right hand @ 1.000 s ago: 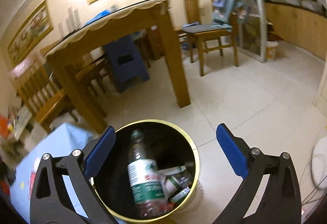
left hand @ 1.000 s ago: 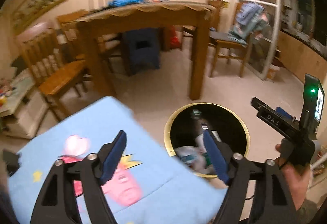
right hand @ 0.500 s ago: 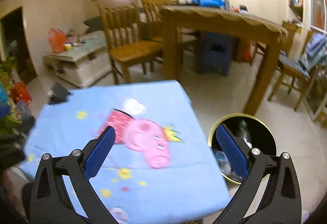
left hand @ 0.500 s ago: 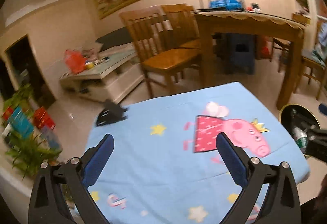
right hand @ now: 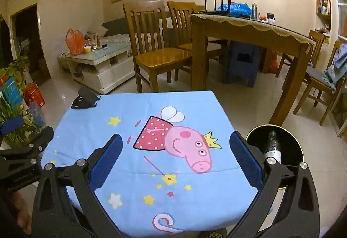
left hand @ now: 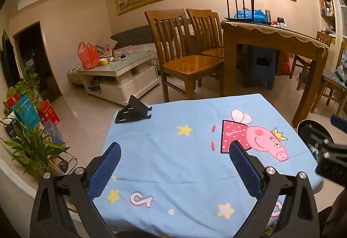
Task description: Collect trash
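Observation:
A black trash bin with a gold rim (right hand: 291, 136) stands on the floor right of a small table under a blue cartoon-pig cloth (right hand: 121, 138). A plastic bottle (right hand: 272, 147) stands inside the bin. The bin also shows at the right edge of the left wrist view (left hand: 304, 127). My left gripper (left hand: 173, 169) is open and empty above the cloth (left hand: 173, 151). My right gripper (right hand: 175, 161) is open and empty above the cloth, with its right finger near the bin. I see no loose trash on the cloth.
A black phone stand (left hand: 132, 112) sits at the cloth's far left corner. Wooden chairs (left hand: 186, 60) and a dining table (left hand: 273, 38) stand behind. A white coffee table (left hand: 117, 73) with a red bag is at back left. Plants and boxes (left hand: 28, 129) line the left.
Both grippers swung left, away from over the bin, and now face the blue-cloth table. Both have stayed open and empty.

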{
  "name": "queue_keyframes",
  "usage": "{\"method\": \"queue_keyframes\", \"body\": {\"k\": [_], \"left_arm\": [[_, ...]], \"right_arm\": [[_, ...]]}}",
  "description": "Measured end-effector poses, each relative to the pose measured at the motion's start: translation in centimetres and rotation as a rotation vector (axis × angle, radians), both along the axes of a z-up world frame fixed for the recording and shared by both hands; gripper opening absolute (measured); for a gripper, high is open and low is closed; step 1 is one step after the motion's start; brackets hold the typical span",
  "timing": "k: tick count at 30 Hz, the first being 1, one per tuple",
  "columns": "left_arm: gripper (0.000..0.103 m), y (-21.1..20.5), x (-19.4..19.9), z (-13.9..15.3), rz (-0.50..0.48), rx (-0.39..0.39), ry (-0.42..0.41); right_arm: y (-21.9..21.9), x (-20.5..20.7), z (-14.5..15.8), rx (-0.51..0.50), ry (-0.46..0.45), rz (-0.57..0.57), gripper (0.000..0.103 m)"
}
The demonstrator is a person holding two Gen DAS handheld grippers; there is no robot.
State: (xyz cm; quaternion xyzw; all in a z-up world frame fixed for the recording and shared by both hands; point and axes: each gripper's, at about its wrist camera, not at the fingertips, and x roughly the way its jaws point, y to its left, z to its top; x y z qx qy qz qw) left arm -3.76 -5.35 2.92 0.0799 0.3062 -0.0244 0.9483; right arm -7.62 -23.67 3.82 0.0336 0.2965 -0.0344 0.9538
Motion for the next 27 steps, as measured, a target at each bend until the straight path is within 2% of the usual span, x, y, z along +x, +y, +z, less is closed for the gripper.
{"method": "queue_keyframes", "body": {"k": [27], "left_arm": [[0.097, -0.4, 0.1, -0.3, -0.007, -0.006, 0.004]], "right_arm": [[-0.6, 0.1, -1.3, 0.026, 0.038, 0.034, 0.097]]}}
